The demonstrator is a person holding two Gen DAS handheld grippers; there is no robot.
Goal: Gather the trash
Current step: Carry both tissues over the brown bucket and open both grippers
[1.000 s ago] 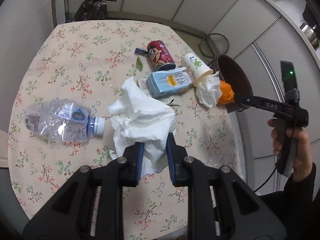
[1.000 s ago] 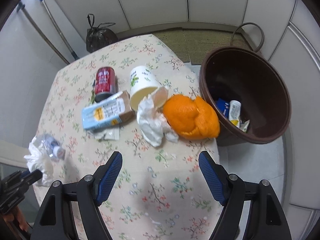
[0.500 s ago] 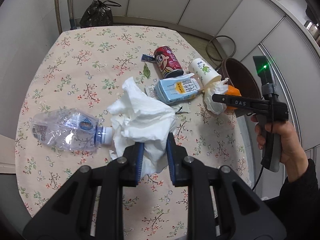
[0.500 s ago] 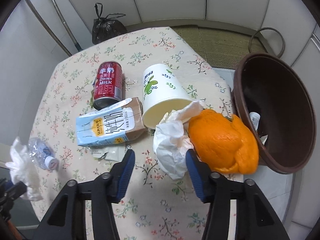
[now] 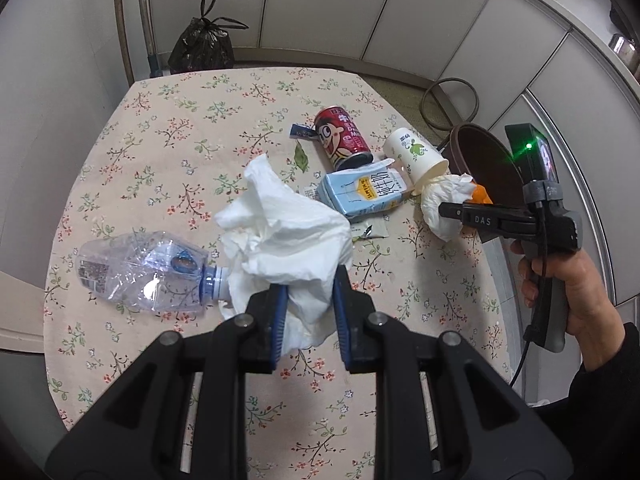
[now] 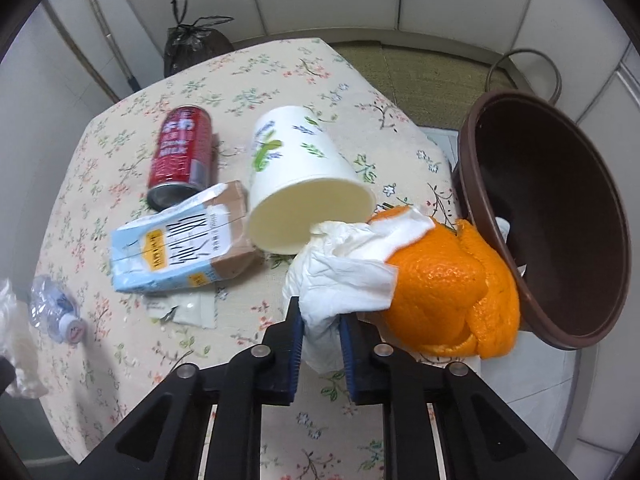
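Observation:
My left gripper [image 5: 308, 312] is shut on a large crumpled white tissue [image 5: 288, 228] and holds it above the floral table [image 5: 168, 148]. My right gripper [image 6: 320, 336] is shut on a smaller crumpled tissue [image 6: 344, 276] that lies against an orange peel [image 6: 452, 284] at the table's right edge. The brown trash bin [image 6: 560, 216] stands just right of the peel, with some trash inside. A crushed clear bottle [image 5: 144, 268], a red can [image 6: 182, 148], a blue milk carton [image 6: 180, 244] and a paper cup [image 6: 296, 176] lie on the table.
A small torn wrapper [image 6: 188, 308] lies in front of the carton. A black tied bag [image 5: 202, 46] sits on the floor behind the table. White cabinet walls surround the area.
My right gripper has moved forward and closed on the small tissue by the orange peel. My left gripper still holds the large tissue and has lifted a little.

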